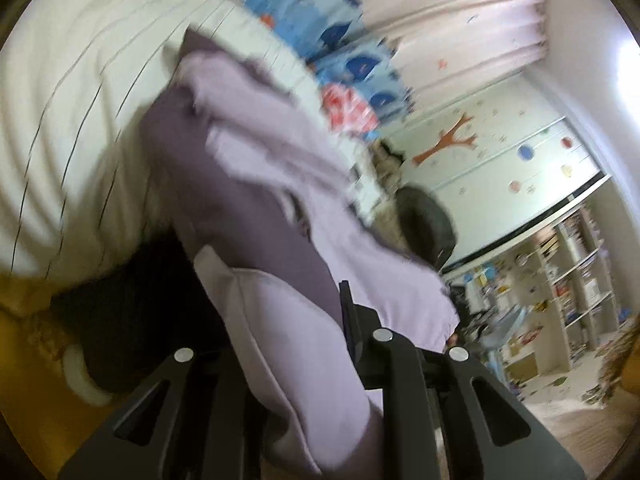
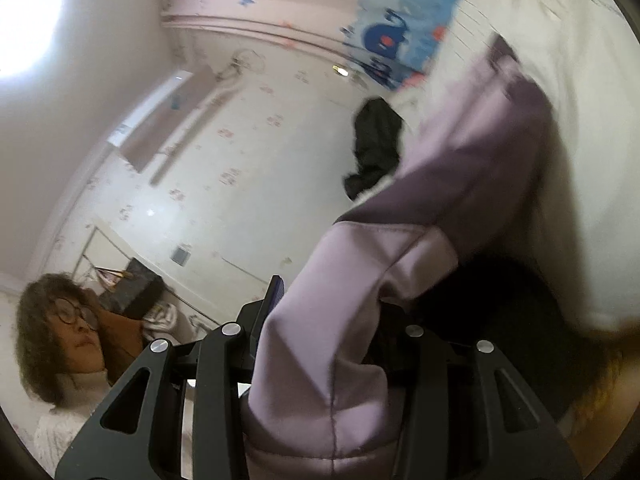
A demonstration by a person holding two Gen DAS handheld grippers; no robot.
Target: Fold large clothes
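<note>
Your left gripper (image 1: 304, 344) is clenched on a fold of the lilac garment (image 1: 256, 184), which hangs between the fingers and stretches over the striped white bed cover (image 1: 72, 112); beyond it, blue patterned bedding (image 1: 340, 40); your right gripper (image 2: 320, 340) grips the same lilac garment (image 2: 460, 168), bunched in its jaws above the bed.

Motion blur, fisheye warp, window glare

A child's bedroom at home. A striped bed (image 1: 80, 120), cartoon quilt (image 1: 352, 48), wall decals (image 1: 448, 140) and crammed bookshelves (image 1: 568, 280) show it.
</note>
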